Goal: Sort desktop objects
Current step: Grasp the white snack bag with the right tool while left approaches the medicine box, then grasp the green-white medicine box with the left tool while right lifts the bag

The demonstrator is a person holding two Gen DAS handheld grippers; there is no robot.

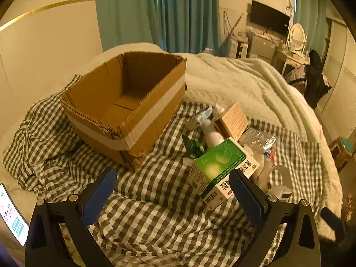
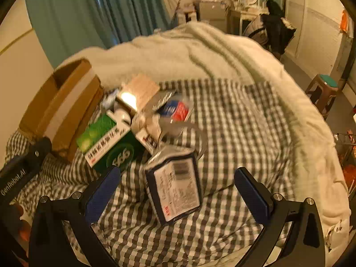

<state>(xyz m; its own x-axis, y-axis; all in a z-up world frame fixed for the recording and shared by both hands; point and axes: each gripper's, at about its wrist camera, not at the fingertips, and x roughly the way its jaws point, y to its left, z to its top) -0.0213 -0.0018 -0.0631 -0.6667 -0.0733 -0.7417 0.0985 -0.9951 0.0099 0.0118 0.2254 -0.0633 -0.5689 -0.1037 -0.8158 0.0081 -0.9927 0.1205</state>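
Observation:
An open cardboard box [image 1: 124,102] stands empty on a checked cloth [image 1: 151,218]; it shows at the left in the right wrist view [image 2: 60,109]. A pile of objects lies to its right: a green and white carton [image 1: 219,166] [image 2: 106,142], a white bottle [image 1: 212,134], a tan box [image 1: 232,121] [image 2: 140,91], blister packs [image 1: 259,139]. A dark box with a white label [image 2: 175,184] lies between the fingers of my right gripper [image 2: 175,193], which is open. My left gripper [image 1: 173,191] is open and empty, its right finger beside the green carton.
The cloth lies on a bed with a white blanket [image 1: 233,82]. A phone [image 1: 11,215] lies at the left edge. A stool [image 2: 322,89], a dresser with a mirror [image 1: 296,37] and a TV [image 1: 269,20] stand beyond the bed.

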